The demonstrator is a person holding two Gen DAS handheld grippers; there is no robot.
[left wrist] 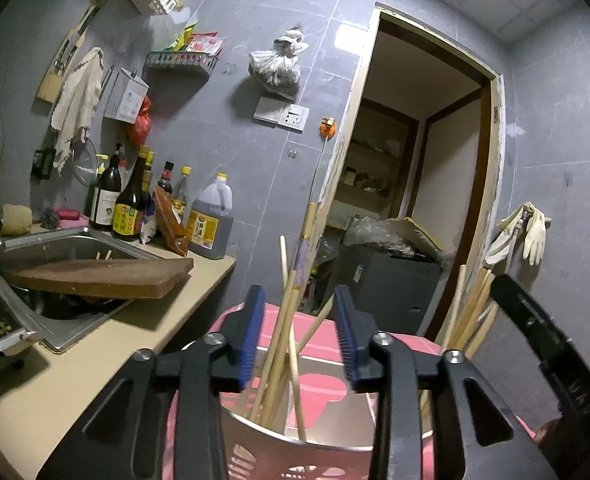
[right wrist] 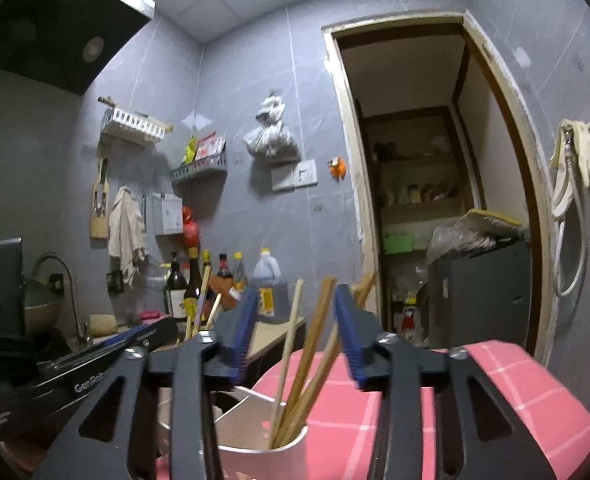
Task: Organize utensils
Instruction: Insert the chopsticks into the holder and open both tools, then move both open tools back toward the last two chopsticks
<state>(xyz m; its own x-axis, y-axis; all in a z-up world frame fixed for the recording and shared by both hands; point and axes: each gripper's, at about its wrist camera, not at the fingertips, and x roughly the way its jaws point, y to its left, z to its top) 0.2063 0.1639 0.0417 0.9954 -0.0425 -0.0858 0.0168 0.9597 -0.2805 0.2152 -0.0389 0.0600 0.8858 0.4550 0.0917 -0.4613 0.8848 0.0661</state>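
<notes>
In the left wrist view, several wooden chopsticks stand leaning in a compartment of a pink-and-white utensil holder. My left gripper is open around them; its blue pads stand clear of the sticks. Another bunch of chopsticks rises at the right, beside the black body of the right gripper. In the right wrist view, my right gripper is open with several chopsticks standing loose between its jaws in the holder's white cup. The left gripper's body lies at lower left.
A steel sink with a wooden cutting board across it sits left of the holder on a beige counter. Sauce bottles line the wall behind. An open doorway and a dark cabinet lie ahead.
</notes>
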